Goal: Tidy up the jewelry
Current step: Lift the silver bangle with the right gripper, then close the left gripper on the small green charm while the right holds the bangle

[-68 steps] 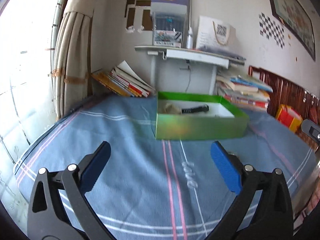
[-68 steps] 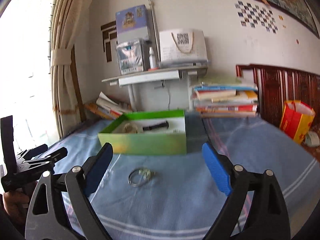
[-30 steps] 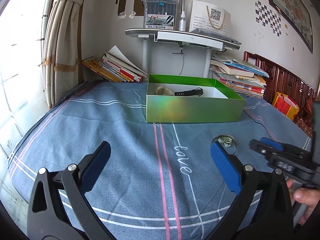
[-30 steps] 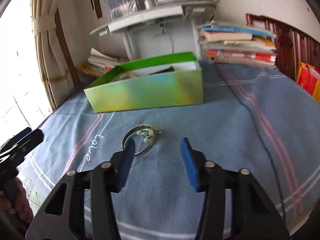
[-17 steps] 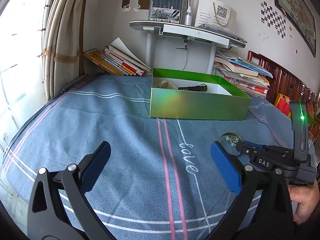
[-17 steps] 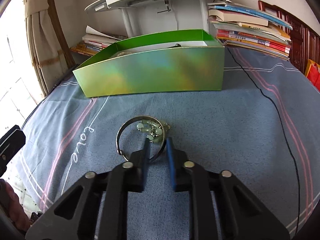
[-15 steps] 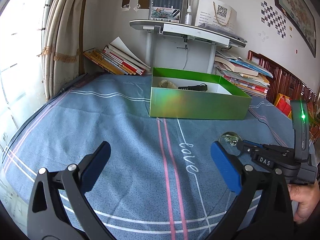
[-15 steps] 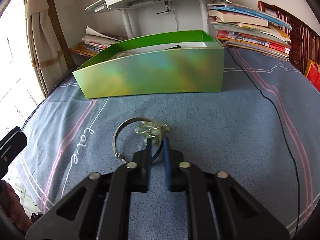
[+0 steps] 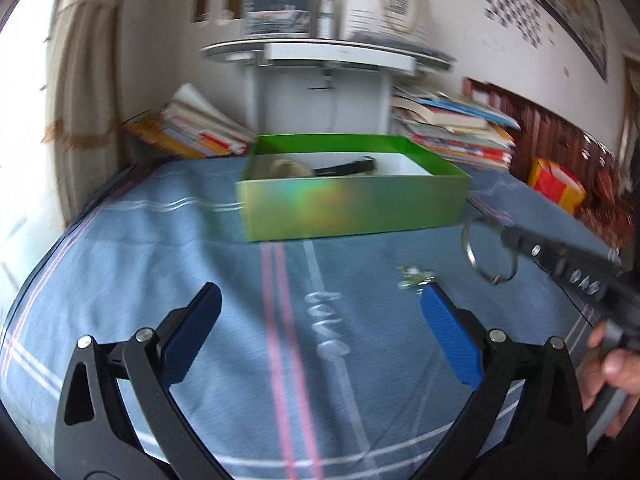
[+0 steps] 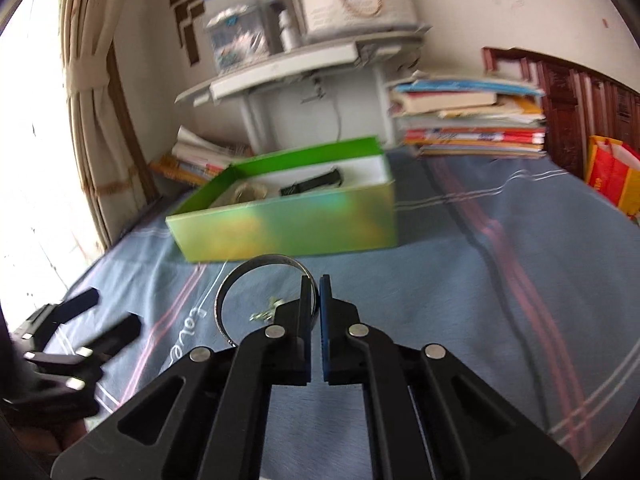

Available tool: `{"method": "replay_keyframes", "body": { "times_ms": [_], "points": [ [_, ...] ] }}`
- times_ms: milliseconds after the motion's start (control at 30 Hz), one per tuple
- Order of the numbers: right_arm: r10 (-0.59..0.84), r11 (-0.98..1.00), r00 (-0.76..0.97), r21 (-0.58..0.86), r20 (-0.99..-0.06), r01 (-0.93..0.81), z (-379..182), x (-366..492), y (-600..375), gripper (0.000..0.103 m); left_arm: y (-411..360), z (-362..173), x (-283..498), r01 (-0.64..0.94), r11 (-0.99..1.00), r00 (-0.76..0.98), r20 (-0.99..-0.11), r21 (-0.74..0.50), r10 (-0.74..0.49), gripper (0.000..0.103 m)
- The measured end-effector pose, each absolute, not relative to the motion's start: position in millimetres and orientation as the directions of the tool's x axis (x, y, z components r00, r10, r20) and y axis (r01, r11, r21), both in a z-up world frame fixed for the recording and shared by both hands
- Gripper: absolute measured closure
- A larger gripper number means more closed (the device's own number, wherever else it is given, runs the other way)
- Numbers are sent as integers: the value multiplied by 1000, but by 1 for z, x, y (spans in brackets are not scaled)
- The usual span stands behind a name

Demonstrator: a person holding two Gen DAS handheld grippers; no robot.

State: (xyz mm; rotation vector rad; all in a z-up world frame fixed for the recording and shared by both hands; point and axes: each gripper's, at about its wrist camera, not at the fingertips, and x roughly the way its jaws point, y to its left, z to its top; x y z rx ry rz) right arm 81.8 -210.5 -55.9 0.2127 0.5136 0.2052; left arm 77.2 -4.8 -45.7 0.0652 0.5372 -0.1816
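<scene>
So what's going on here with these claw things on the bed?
A person holds a claw in each hand and is tidying jewelry. The right claw is shut on a silver bangle, lifted above the blue bedspread. A small charm piece lies on the bedspread. The left claw is open. The green box ahead already holds a few items.

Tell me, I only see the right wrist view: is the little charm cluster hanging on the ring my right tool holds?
Observer: No. It lies on the bedspread: the charm cluster is apart from the ring in the right tool.
Operator: Is the ring off the bed?
Observer: Yes, it hangs in the air, short of the green box.
Operator: And the left tool?
Observer: The left tool is wide open and empty.
</scene>
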Motion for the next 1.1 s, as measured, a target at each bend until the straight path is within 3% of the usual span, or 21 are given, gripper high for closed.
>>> {"method": "replay_keyframes", "body": {
  "times_ms": [233,300,400,433,467,567,800,1100],
  "points": [
    [193,964,883,253,-429,-88,-39,62,-245,99,-82,-68,115,358,919,773,-604,164,-193,4],
    [187,965,885,249,-427,-84,-38,59,-248,99,-94,-75,125,379,907,746,-640,182,-183,11],
    [189,964,883,251,-430,-84,-40,57,-252,99,-99,-82,139,397,906,696,-692,147,-192,45],
    [192,963,882,254,-431,-85,-40,57,-252,99,-99,-87,146,401,907,663,-724,131,-189,82],
    [193,963,882,254,-430,-87,-40,57,-252,99,-96,-90,151,391,914,647,-739,112,-187,88],
    [201,962,881,254,-429,-96,-41,56,-251,99,-81,-84,149,375,925,648,-731,62,-214,88],
    [224,961,878,247,-423,-126,-41,53,-242,99,-18,-38,97,278,959,763,-594,-55,-255,88],
    [253,961,877,215,-410,-177,-35,47,-219,99,28,-7,50,172,984,845,-506,-47,-172,88]
  ]
}}
